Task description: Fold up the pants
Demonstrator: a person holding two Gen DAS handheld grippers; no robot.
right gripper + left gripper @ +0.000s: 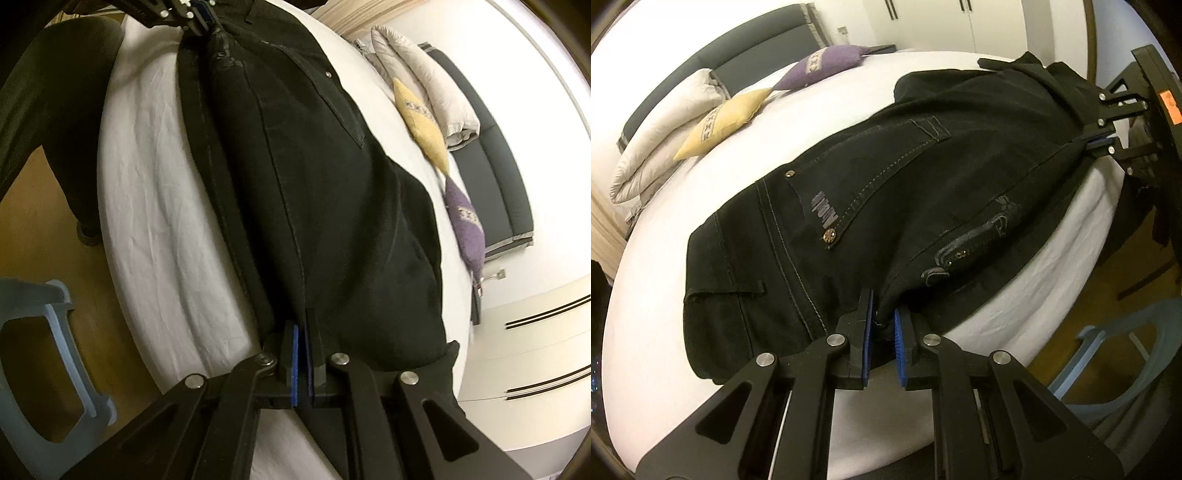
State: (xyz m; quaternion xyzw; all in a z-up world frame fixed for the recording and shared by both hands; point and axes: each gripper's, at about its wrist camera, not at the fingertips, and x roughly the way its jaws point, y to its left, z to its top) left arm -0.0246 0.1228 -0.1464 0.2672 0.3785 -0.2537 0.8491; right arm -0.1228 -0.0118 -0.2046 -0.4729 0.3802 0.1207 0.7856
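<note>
Black jeans [886,192] lie along the near edge of a white bed [665,362], pocket stitching and studs facing up. My left gripper [882,325] is shut on a bunched fold of the pants at one end. My right gripper [301,339] is shut on the pants' edge at the other end; it also shows in the left wrist view [1099,142], pinching the cloth. The left gripper shows at the top of the right wrist view [201,18]. The pants [314,184] stretch between the two grippers.
A yellow cushion [720,122], a purple cushion [827,64] and a folded beige duvet [661,133] lie at the head of the bed by a dark headboard [746,55]. A light blue plastic stool [40,354] stands on the wooden floor beside the bed. White wardrobe doors [535,350] stand behind.
</note>
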